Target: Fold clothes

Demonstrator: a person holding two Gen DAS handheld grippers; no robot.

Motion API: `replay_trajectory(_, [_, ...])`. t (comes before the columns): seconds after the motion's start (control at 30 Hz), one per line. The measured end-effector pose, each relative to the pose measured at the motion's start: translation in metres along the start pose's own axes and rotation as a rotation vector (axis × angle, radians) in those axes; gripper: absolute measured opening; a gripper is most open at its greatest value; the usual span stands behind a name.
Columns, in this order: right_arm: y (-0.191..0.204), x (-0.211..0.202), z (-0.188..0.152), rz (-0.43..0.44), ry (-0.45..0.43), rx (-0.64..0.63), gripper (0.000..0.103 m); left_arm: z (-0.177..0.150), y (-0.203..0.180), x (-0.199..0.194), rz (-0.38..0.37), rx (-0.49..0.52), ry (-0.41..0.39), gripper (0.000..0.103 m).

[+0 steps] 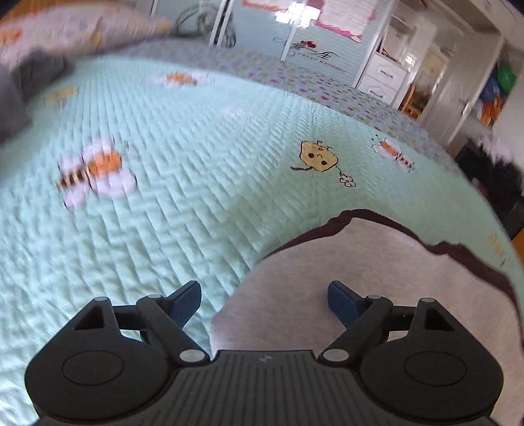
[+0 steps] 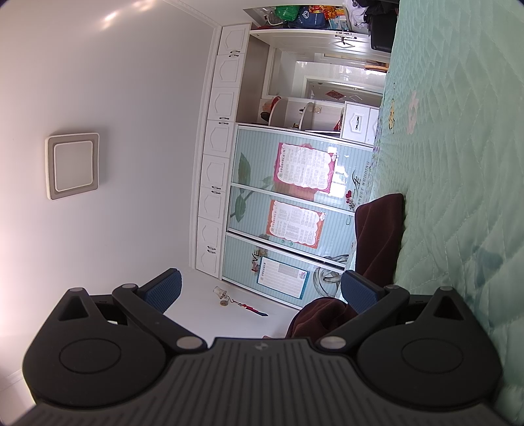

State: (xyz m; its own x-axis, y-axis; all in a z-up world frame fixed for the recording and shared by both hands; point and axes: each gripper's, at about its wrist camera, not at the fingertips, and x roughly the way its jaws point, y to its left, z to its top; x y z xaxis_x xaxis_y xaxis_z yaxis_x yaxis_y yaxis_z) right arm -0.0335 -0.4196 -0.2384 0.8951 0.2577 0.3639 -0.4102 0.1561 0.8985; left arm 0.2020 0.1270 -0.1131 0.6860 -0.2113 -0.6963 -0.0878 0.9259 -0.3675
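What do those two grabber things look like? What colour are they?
Each hand-held gripper, left and right, has the same look: a matte black ribbed body with a tiny pale mark on top, two round black discs at the sides, angled black link arms joined by silver pins, and two blue fingertips with a bumpy texture. No cables or sleeves show.

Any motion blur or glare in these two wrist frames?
Left wrist: heavy motion smear across the upper left, the bee print streaked; the gray garment and left gripper stay sharp. Right wrist: sharp, rolled sideways, fisheye bending the wardrobe; soft glare on the ceiling.
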Motion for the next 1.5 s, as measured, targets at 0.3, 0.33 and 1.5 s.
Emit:
replay_trajectory(0.3, [0.0, 0.0, 0.0, 0.0, 0.0, -0.001, 0.103, -0.004, -0.007, 0.03, -0.165, -0.07, 0.06, 0.061])
replay_trajectory(0.33, [0.0, 0.0, 0.0, 0.0, 0.0, -0.001, 0.103, -0.003, -0.017, 0.03, -0.169, -0.008, 0.073, 0.045])
replay_trajectory(1.5, [-0.001, -0.002, 0.0, 0.003, 0.001, 0.0, 0.103, -0.144, -0.239, -0.111, -0.264, 0.8, -0.265, 0.064])
